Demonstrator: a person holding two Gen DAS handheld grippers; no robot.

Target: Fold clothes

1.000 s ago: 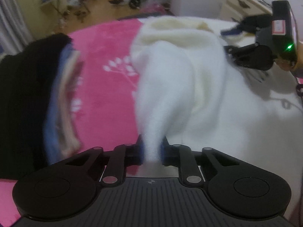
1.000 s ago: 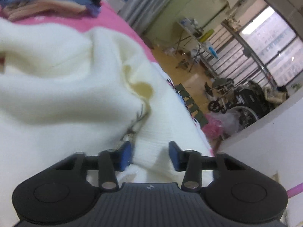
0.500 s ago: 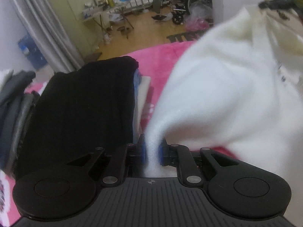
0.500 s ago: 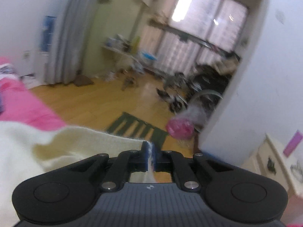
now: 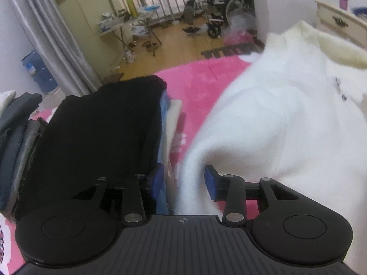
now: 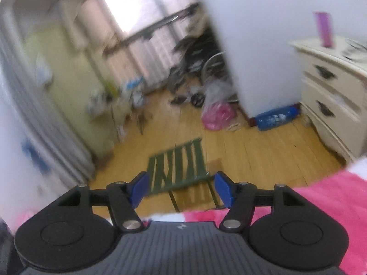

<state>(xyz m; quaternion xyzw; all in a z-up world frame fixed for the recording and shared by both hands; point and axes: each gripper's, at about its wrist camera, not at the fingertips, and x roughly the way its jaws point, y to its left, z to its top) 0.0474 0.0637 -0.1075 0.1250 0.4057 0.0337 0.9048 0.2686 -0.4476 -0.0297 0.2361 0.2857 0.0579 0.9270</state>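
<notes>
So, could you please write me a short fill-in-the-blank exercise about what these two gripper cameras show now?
1. The left gripper is ____, with white garment fabric between its fingers.
2. The top of the folded pile is ____ in colour.
3. The bed cover is ____.
4. The right gripper holds ____.

Answers: open; black; pink; nothing

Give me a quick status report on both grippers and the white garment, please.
Left gripper open, white garment loose between the jaws. Right gripper open, empty, facing the floor. Black folded stack close on the left.
</notes>
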